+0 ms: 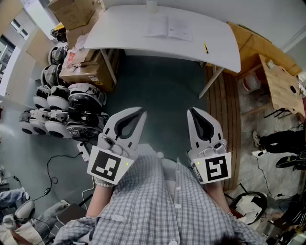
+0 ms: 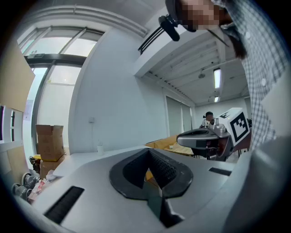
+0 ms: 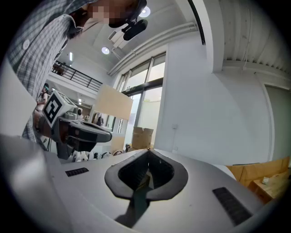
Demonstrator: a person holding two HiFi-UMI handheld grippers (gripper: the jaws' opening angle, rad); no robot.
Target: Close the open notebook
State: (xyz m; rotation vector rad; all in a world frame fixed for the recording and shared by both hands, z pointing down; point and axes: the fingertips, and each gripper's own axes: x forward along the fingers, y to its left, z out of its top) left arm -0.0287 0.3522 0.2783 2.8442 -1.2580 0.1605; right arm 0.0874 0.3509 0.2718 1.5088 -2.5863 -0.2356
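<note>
While looking steeply down from the head: one white table (image 1: 119,33) across the top of the view, long, round-cornered, on slanted legs. Right of it, one lower wooden table (image 1: 282,86). Left of it, at least two cardboard boxes (image 1: 76,12) (image 1: 86,72), and below those a heap of rounded white-and-black shells (image 1: 62,103), too crowded to count.

Near the bottom, close to the checked shirt (image 1: 158,201), two grippers held side by side, roughly level, over the dark floor (image 1: 162,86). Left gripper (image 1: 142,111): tips pressed together, pinching nothing. Right gripper (image 1: 191,110): likewise closed tip to tip, nothing between. Both well apart from the white table.

Lying toward the far middle of the white table, one notebook (image 1: 168,27). Open flat, with two pale pages spread left and right of a centre fold. Faint grey marks on the pages, too small to read. Edges roughly square to the table's far edge.

Just beyond the left page, at the far edge, one small pale cup (image 1: 151,5).

Near the table's front right edge, apart from the notebook, one small yellow-and-black object (image 1: 205,48), too small to identify.
</note>
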